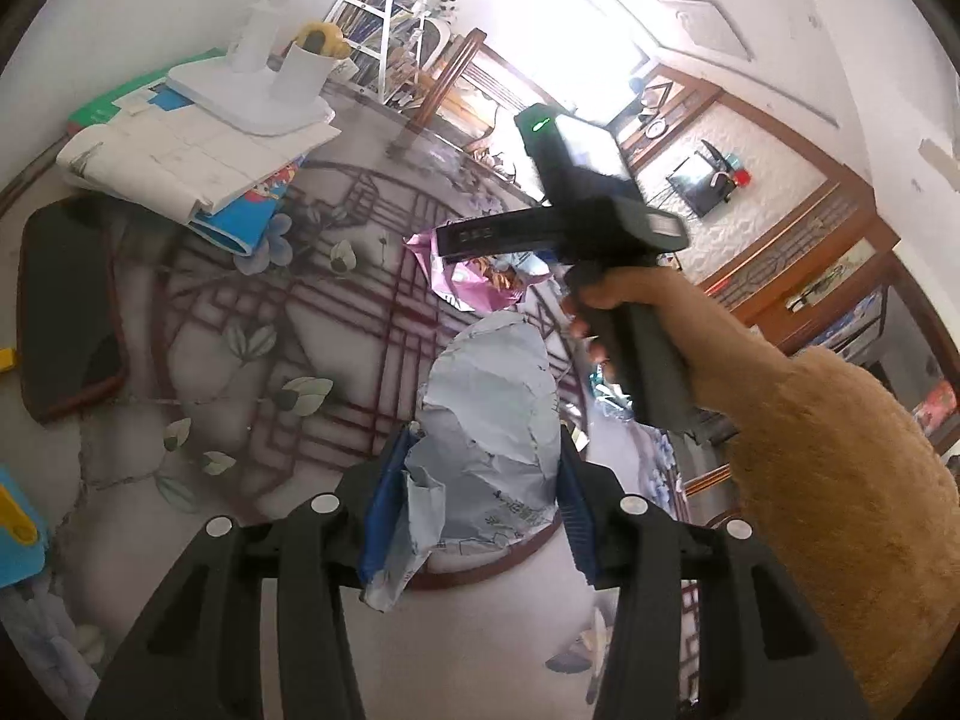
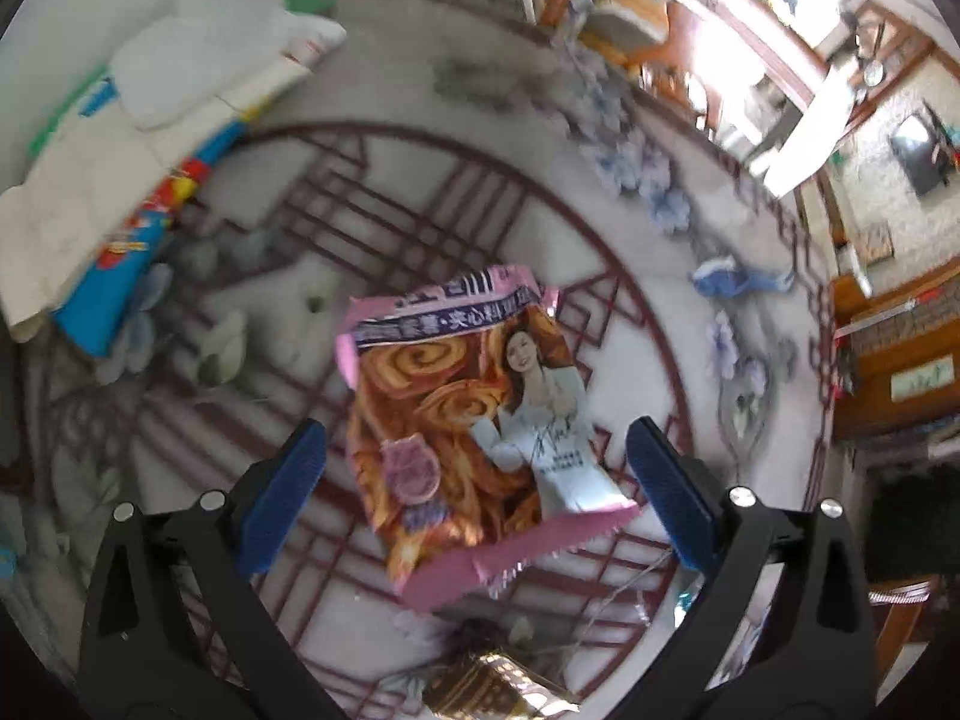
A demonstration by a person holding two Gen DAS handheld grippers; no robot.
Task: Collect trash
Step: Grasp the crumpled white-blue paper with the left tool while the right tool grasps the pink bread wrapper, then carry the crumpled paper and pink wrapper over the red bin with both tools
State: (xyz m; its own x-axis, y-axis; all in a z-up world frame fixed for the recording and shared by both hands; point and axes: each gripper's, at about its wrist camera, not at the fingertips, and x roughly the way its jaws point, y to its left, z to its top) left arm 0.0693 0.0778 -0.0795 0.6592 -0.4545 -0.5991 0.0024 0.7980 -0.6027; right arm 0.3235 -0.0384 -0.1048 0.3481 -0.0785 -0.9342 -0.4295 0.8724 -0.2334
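Note:
My left gripper (image 1: 480, 504) is shut on a crumpled pale blue-grey wrapper (image 1: 492, 420), which stands up between its blue pads (image 1: 384, 498) above the patterned table. Beyond it lies a pink snack packet (image 1: 474, 282). A hand (image 1: 630, 300) in a tan fleece sleeve holds the right gripper's handle over that packet. In the right wrist view, my right gripper (image 2: 477, 489) points steeply down with its jaws spread wide. The pink snack packet (image 2: 456, 396), printed with pastries, lies flat on the table (image 2: 420, 210) beneath the gap. Neither pad touches it.
A stack of papers and a blue book (image 1: 198, 168) with a white stand (image 1: 252, 90) on top sits at the far left. A dark pad (image 1: 66, 312) lies at the left edge. A gold wrapper (image 2: 486, 684) and a blue scrap (image 2: 738, 279) lie nearby.

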